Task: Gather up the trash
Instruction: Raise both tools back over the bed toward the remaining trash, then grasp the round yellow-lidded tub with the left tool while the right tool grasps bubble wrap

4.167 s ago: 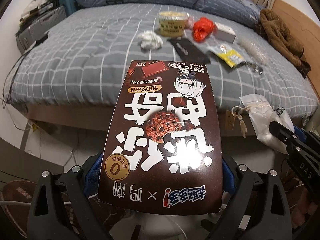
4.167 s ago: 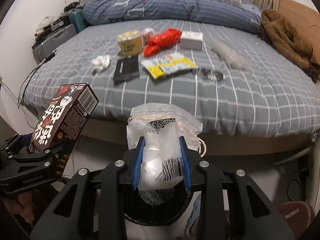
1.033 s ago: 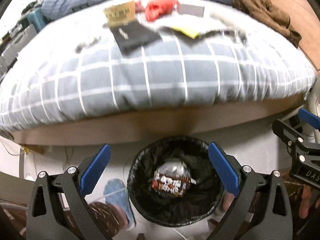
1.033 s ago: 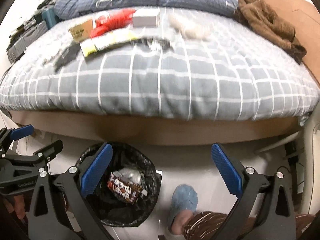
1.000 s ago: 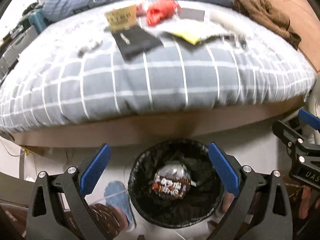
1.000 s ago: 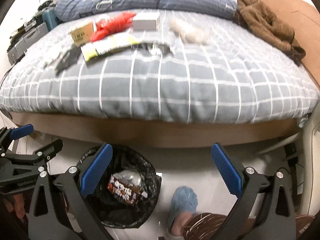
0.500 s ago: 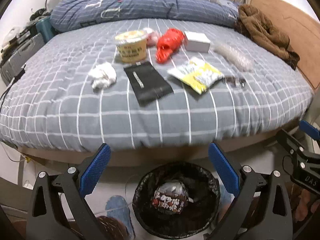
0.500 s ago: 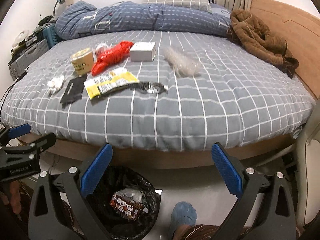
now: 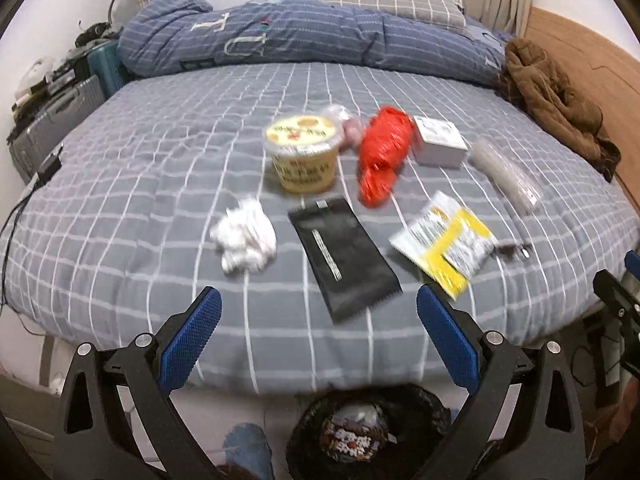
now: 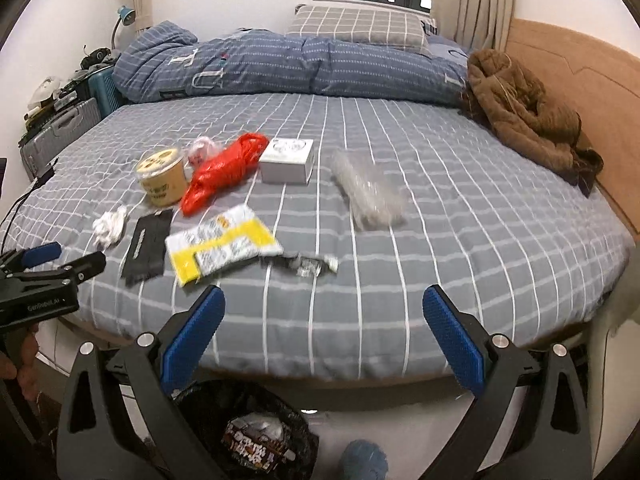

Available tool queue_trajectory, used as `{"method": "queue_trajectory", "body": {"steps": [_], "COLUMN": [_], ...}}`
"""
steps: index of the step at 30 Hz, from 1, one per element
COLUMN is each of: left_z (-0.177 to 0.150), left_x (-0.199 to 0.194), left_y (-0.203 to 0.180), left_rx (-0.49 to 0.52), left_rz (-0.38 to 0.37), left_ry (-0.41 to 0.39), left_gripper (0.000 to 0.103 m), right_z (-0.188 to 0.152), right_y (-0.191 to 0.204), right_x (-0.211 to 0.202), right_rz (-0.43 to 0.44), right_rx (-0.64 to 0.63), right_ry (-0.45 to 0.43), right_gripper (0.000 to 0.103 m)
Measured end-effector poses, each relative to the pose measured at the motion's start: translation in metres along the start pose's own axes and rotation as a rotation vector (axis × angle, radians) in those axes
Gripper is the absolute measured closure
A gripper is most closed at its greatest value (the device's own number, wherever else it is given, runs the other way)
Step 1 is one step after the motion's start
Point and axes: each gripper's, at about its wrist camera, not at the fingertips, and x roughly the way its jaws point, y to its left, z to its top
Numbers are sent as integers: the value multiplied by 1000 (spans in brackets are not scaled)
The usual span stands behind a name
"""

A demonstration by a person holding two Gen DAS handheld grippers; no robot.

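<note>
Trash lies on the grey checked bed (image 9: 160,152): a yellow cup (image 9: 303,154), a white tissue wad (image 9: 245,239), a black pouch (image 9: 342,258), a red bag (image 9: 383,156), a yellow-white wrapper (image 9: 446,249), a white box (image 9: 439,145) and clear plastic (image 9: 506,176). My left gripper (image 9: 318,340) is open and empty over the bed's near edge, just short of the black pouch. In the right wrist view my right gripper (image 10: 323,334) is open and empty too, near the yellow-white wrapper (image 10: 222,248) and a small foil wrapper (image 10: 308,265). The black-lined bin (image 9: 368,432) below holds a brown box.
A blue quilt (image 10: 280,68) and a pillow (image 10: 360,26) lie at the head of the bed. A brown coat (image 10: 524,112) is heaped at the right by the wooden headboard (image 10: 580,80). Suitcases (image 9: 52,120) stand at the left. A blue slipper (image 10: 364,460) shows beside the bin.
Both grippers have let go of the brown box and the plastic bag, which now lie in the bin. Both have risen from the bin toward the bed.
</note>
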Motion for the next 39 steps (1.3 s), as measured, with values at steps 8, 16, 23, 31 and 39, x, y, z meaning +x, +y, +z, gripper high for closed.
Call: {"method": "queue_trajectory", "body": {"steps": [8, 16, 23, 31, 39], "left_z": [39, 62, 81, 94, 103], "left_x": [30, 53, 75, 100, 127], "left_y": [12, 12, 12, 8, 12], "left_rx": [-29, -21, -17, -2, -13], "left_rz": [13, 23, 29, 32, 39], "left_ry": [-6, -13, -8, 8, 30], "left_gripper": [7, 7, 7, 7, 7], "right_z": [31, 52, 67, 83, 81], "right_y": [-7, -10, -15, -26, -34], "right_x": [34, 63, 88, 120, 153], "right_rz": [-20, -29, -35, -28, -23], "right_rx": [-10, -11, -6, 23, 52], "right_ry": [7, 9, 21, 49, 121], "right_gripper": [8, 8, 8, 10, 19]}}
